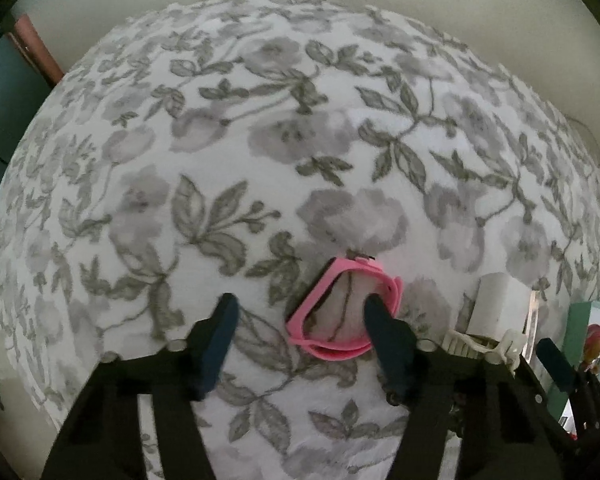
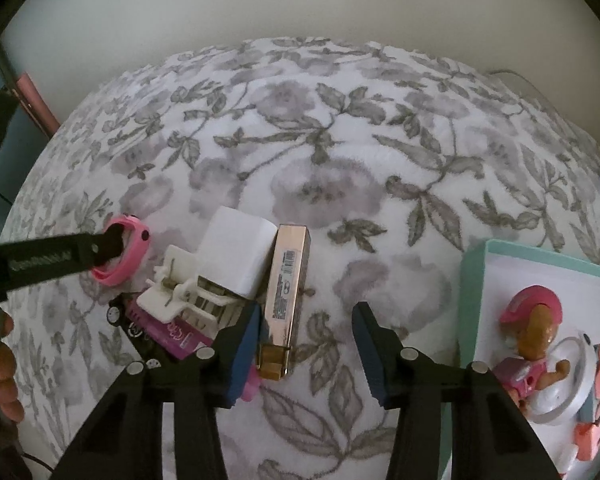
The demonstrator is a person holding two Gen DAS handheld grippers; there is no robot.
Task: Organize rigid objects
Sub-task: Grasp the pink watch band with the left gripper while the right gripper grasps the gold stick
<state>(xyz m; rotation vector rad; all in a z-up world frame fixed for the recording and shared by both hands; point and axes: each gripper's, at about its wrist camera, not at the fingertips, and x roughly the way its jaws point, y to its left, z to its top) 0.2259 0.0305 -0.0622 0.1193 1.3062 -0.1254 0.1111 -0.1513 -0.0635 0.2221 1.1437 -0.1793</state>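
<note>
A pink wrist band [image 1: 300,320] lies looped on the floral blanket. My left gripper [image 1: 300,304] points down over it: the right finger [image 1: 380,320] stands inside the loop, the left finger [image 1: 224,320] stays clear outside, jaws open. The right wrist view shows the same band [image 2: 134,248] and left gripper [image 2: 108,244] at far left. A gold oblong box [image 2: 288,280] lies flat. Its near end sits between the fingers of my right gripper [image 2: 308,312], close beside the left finger [image 2: 246,336]. The right finger [image 2: 366,328] stands well apart, so the jaws are open.
Left of the gold box lie a white box [image 2: 236,248], a white claw clip [image 2: 176,292] and a black-and-purple packet [image 2: 160,330]. A teal-rimmed tray [image 2: 472,280] at the right holds a toy figure [image 2: 536,336] and a white ring. A hand [image 2: 4,360] shows at the left edge.
</note>
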